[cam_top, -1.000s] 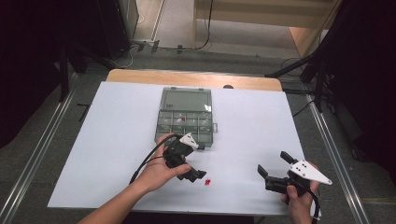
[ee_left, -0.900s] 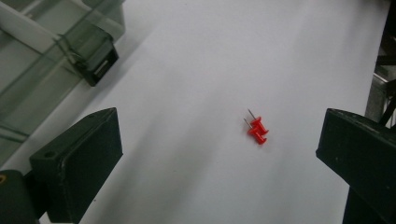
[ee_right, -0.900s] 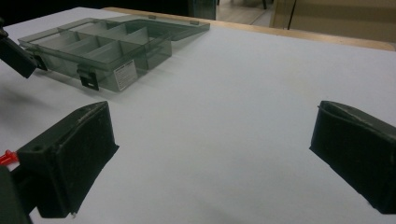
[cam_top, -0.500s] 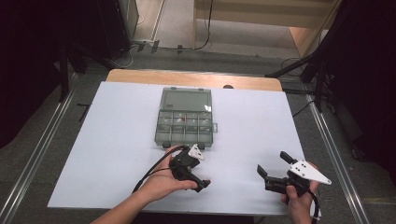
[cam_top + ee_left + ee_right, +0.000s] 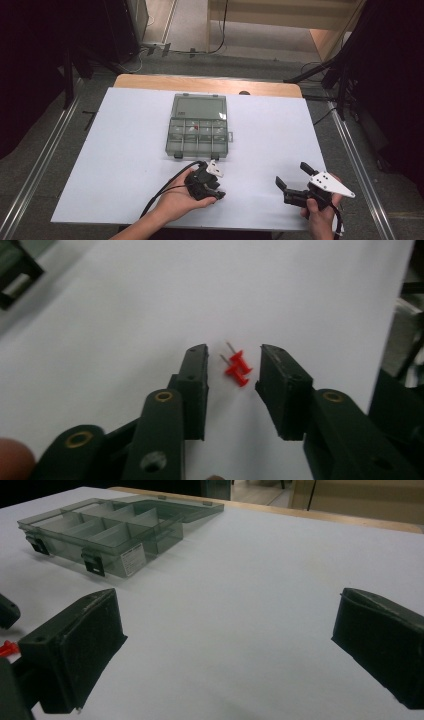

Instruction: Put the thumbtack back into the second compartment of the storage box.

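Observation:
Two red pushpins [image 5: 237, 369] lie side by side on the white table sheet [image 5: 125, 150]. My left gripper [image 5: 234, 351] points down at them with one jaw on each side. The jaws have just been closing, and a small gap still shows between each pad and the pins. In the high view the left gripper [image 5: 214, 191] sits low at the front of the sheet and covers the pins. My right gripper [image 5: 291, 175] rests open to the right, near the front edge, with nothing between its jaws. A bit of a pushpin [image 5: 6, 649] shows at the left edge of the right gripper view.
A smoky transparent organizer box [image 5: 197, 132] stands with its lid folded back in the middle of the sheet, and a small red item [image 5: 196, 128] lies in one compartment. The box [image 5: 107, 530] lies beyond the right gripper's left jaw. The wooden table edge [image 5: 210, 85] runs along the back.
The left gripper has shifted right and down over the red pins, which it now covers in the high view, and its jaws have narrowed. The right gripper has stayed still.

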Tool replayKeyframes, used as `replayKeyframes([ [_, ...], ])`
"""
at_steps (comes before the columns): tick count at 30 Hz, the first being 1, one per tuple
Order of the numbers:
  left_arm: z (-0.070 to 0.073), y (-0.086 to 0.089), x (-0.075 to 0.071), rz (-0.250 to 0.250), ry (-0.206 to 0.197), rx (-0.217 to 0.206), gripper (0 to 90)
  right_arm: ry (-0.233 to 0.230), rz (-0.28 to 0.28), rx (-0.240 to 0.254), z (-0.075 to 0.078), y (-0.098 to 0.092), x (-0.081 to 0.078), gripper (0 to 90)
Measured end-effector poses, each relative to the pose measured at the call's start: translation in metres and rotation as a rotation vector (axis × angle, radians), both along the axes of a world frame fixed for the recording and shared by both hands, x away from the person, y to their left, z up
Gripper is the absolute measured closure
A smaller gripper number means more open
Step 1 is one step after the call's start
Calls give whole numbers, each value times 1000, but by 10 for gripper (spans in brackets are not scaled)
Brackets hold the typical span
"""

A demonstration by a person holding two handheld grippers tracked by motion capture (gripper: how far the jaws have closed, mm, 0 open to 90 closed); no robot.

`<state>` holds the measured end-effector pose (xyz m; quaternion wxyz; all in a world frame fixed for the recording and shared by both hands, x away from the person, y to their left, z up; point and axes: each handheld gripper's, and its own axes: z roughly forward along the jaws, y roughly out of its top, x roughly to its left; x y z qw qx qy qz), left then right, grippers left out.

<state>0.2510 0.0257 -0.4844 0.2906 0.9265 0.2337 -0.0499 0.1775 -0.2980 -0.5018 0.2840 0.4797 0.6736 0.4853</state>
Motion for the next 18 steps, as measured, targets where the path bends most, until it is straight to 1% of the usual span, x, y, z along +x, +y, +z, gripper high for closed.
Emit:
replayKeyframes([
  [2,0,-1,0,12,0,-8,677,0,2,-1,0,0,0,2],
  [3,0,-1,0,11,-11,3,680,2,-1,2,0,0,0,2],
  [5,0,-2,-2,27,-32,15,702,-1,-5,5,0,0,0,2],
  [7,0,-3,-2,33,-40,28,703,-2,-6,4,0,-1,0,3],
  [12,-1,-4,-3,33,-34,29,713,2,-3,4,0,0,0,2],
  [13,-2,-5,-3,30,-37,32,736,2,-3,4,0,0,0,2],
  [15,-2,-6,-4,29,-47,41,737,2,-3,4,0,0,0,3],
  [16,-3,-6,-5,29,-43,40,737,2,-3,4,0,-1,0,2],
  [18,-4,-7,-5,28,-49,46,737,2,-3,3,0,0,0,2],
])
